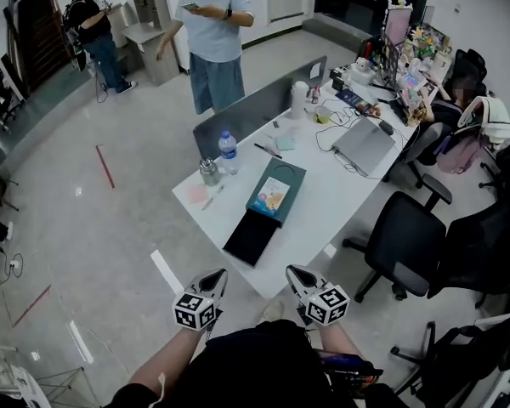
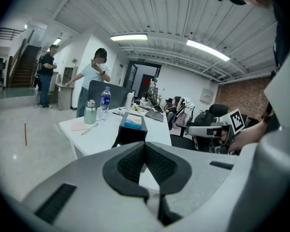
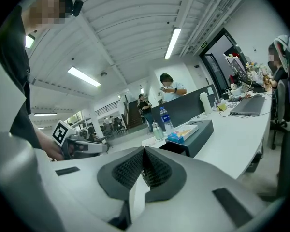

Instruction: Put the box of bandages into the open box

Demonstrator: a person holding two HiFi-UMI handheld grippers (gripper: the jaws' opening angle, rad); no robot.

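Box of bandages (image 1: 274,195) lay flat on a teal case (image 1: 291,177) out on the white table (image 1: 331,194). That was the head view. The black open box (image 1: 251,236) butted against the case's near end, right by the table's edge. A water bottle (image 1: 228,153) and a metal flask (image 1: 209,172) stood off to the far left corner. Down low, well short of the table, hung the left hand-held gripper (image 1: 216,275) and the right hand-held gripper (image 1: 296,272).

Over to the left gripper view: the left hand-held gripper (image 2: 145,150) was clenched on nothing, pads pressed together. The open box (image 2: 130,135) and the box of bandages (image 2: 133,123) sat well ahead.

Right gripper view, same story: the right hand-held gripper (image 3: 144,154) was clenched and empty, with the box of bandages (image 3: 182,132) far beyond it.

The danger, as I read it, was this. Jaws arriving clamped would shove the light carton off the case. A low pinch might catch the case as well. A careless reach could knock the open box over that near edge.
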